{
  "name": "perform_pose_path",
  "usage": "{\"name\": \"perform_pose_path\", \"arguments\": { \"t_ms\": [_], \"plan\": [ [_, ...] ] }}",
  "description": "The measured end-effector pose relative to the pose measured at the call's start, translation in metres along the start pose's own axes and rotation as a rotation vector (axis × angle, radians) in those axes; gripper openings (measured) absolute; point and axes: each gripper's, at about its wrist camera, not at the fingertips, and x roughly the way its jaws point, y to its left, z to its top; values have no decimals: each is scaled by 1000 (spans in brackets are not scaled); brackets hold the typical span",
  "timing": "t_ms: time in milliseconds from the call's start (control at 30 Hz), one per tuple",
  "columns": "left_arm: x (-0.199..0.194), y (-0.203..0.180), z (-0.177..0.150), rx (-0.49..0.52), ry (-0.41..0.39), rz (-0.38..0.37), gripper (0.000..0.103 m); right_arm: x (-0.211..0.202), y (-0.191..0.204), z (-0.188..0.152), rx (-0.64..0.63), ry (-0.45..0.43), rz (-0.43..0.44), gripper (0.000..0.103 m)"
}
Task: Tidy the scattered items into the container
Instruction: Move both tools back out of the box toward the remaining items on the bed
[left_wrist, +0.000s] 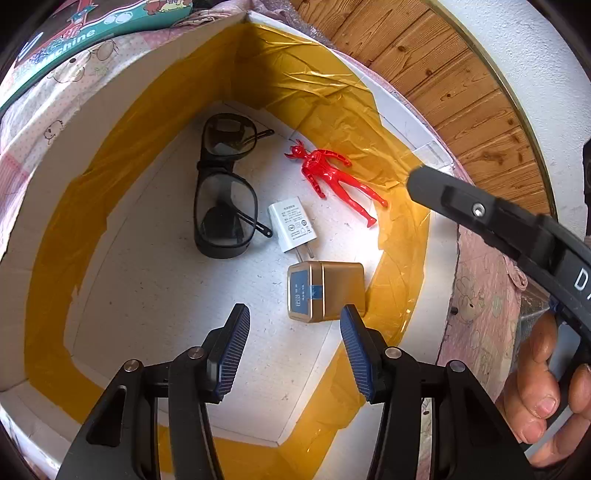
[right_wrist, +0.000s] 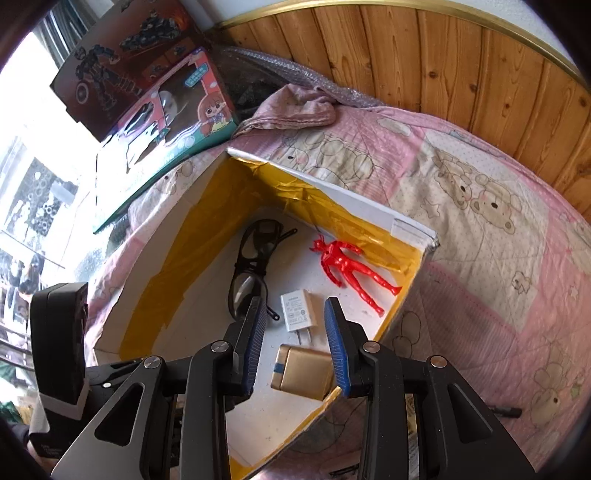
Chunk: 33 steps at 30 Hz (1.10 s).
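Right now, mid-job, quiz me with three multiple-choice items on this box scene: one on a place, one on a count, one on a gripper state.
1. Where does the white charger lie?
A. On the quilt outside the box
B. Between the sunglasses and the red figure
C. On top of the gold tin

2. How many items lie in the white box?
A. Two
B. Four
C. Six

3. What is the state of the left gripper?
A. Open, holding nothing
B. Shut on the sunglasses
C. Shut on the red figure

Answers: 1 B, since the charger sits on the box floor with the sunglasses on one side and the figure on the other. 2 B: sunglasses, figure, charger, tin. 3 A, because its fingers stand apart with nothing between them.
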Motion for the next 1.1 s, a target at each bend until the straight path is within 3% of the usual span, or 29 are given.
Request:
{"name": "perform_pose_path", "arguments": {
  "t_ms": [833,1100],
  "plan": [
    [-71,-34,-65,177,-82,0,52,-70,42,-89,39,-79,-11,35],
    [-85,-45,-88,279,-133,68,52,-91,44,-118,83,-107,8,35]
  ]
}}
